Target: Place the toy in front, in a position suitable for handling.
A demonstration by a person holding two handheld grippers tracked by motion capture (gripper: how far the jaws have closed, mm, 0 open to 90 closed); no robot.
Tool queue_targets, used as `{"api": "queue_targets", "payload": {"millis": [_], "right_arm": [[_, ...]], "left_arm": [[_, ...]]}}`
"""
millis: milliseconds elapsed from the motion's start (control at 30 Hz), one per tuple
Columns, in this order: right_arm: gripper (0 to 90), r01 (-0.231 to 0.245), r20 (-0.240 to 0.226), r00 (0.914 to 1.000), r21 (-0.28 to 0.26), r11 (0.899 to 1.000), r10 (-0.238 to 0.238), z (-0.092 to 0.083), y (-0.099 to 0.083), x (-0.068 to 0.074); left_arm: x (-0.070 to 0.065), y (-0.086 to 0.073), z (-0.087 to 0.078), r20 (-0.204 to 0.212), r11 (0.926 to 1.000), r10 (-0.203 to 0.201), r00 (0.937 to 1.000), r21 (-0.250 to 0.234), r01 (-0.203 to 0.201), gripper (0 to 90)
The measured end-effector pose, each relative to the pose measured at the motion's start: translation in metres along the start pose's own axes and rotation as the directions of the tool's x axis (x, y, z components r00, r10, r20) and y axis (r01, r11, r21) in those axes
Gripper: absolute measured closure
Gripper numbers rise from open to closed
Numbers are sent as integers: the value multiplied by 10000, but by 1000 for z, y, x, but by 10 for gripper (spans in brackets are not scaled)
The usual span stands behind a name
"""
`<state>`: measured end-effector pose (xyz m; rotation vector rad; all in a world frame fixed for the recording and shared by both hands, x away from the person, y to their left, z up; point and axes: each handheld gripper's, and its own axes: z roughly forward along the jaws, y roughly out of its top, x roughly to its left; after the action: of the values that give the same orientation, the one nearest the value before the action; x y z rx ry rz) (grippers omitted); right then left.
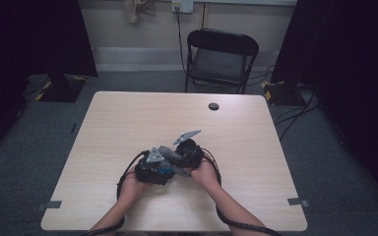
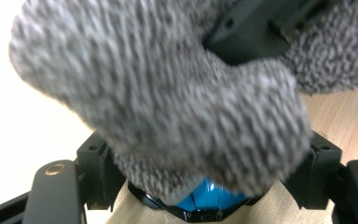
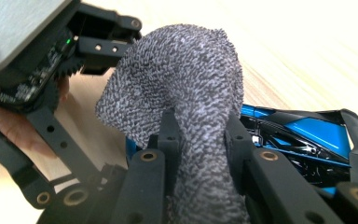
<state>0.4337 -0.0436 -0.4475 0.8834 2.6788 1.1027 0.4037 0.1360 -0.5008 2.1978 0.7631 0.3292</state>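
Pinched tight on a grey cloth (image 3: 191,135), the right gripper (image 3: 198,140) has its jaws clamping the fabric's narrow neck in the right gripper view; the cloth runs lengthwise up between them and flares over a blue toy car (image 3: 307,140) on the table (image 3: 307,56). From the left gripper view, the left gripper (image 2: 205,186) holds that car (image 2: 205,196) between fairly wide jaws, cloth (image 2: 158,102) draped above. High view: both grippers meet near the table's (image 1: 128,113) middle.
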Motion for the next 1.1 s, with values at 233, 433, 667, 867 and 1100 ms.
{"api": "queue_targets", "payload": {"millis": [233, 433, 667, 867, 1100], "right_arm": [[747, 31, 756, 9971, 257, 9997, -50, -8, 2, -16], [747, -143, 942, 9955, 314, 9994, 113, -7, 0, -26], [746, -197, 1434, 9896, 543, 9983, 117, -10, 2, -41], [746, -432, 1666, 9854, 541, 9976, 337, -13, 1, -49], [745, -740, 1969, 9785, 595, 9955, 609, -17, 0, -64]], "left_arm": [[0, 0, 0, 8, 10000, -32, 10000, -1, 32, 257], [0, 0, 0, -49, 10000, 17, 10000, 9, -17, 257], [0, 0, 0, 9, 10000, -13, 10000, 6, 13, 257], [0, 0, 0, -26, 10000, -8, 10000, -15, 8, 257], [-1, 0, 0, -135, 10000, -20, 9999, -38, 19, 257]]}}
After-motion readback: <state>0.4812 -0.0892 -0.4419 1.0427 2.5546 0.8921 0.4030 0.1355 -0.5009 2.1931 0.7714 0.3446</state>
